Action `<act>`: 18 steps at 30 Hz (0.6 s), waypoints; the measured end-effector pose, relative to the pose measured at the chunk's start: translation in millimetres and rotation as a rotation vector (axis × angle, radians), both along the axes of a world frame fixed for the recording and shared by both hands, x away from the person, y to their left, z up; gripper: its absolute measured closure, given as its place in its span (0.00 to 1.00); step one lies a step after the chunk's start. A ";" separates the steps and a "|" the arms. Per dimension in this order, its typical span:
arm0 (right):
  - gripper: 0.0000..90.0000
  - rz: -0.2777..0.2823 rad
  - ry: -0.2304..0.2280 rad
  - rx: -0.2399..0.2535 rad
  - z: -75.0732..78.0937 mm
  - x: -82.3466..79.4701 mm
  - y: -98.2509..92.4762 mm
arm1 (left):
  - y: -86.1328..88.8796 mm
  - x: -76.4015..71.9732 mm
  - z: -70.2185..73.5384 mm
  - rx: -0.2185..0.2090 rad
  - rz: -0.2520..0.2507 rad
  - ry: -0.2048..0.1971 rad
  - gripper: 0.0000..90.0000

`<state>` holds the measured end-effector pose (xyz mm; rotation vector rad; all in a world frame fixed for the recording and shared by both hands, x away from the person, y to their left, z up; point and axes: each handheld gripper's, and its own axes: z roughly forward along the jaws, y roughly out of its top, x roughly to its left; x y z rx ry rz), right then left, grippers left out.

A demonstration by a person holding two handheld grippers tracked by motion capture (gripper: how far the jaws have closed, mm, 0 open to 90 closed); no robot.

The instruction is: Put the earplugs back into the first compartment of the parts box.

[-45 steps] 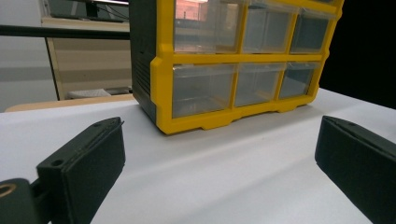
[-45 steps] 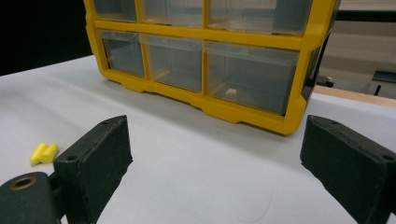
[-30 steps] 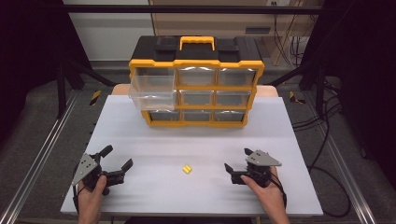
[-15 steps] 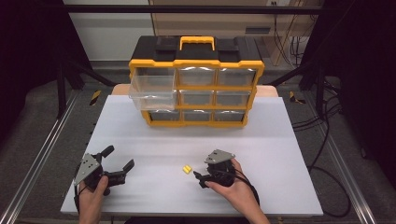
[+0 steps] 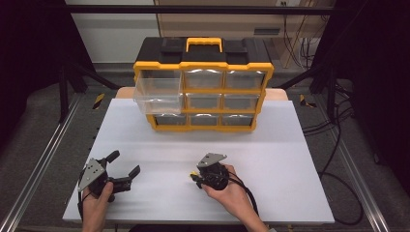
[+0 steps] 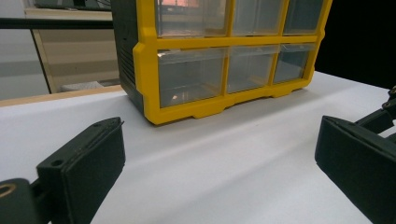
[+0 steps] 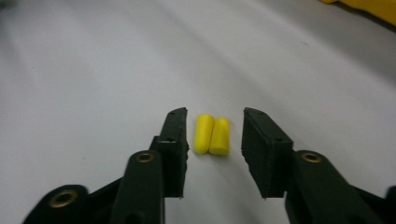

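**Right gripper bracketing the earplugs, grasp not closed yet**

Landmark: yellow-and-black plastic drawer organiser at the table's far side, its top-left clear drawer pulled out.

- Two small yellow foam cylinders (look like earplugs) lie side by side, touching, on the white table top, well in front of the organiser, roughly below its middle column.
- Right gripper: jaws part-open, one on each side of the pair, small gap either side, holding nothing. In the high view it sits low on the table right at the yellow bit.
- Left gripper: jaws wide apart, empty, parked near the table's front-left, well away from the organiser.

Step, my read: pick approach finished, closing is next. Needs a squeeze that catches both cylinders together; foam is soft, so one could roll out or get pinched alone. The open drawer is the probable destination.

Versus 0.5 s ago: right gripper has slid left onto the plugs; a second ago it was off to the right. Left gripper and organiser unchanged.
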<state>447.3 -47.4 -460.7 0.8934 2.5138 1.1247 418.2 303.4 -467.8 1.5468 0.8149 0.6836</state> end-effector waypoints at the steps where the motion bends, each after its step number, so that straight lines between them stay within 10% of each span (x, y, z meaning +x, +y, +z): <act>1: 0.71 0.000 0.000 0.000 0.0 0.0 0.0 | 0.0 0.0 0.0 0.000 0.000 0.000 0.02; 18: 0.85 -0.038 0.096 0.019 -14.5 18.8 2.1 | -2.0 0.9 -0.3 0.015 -0.006 0.002 0.02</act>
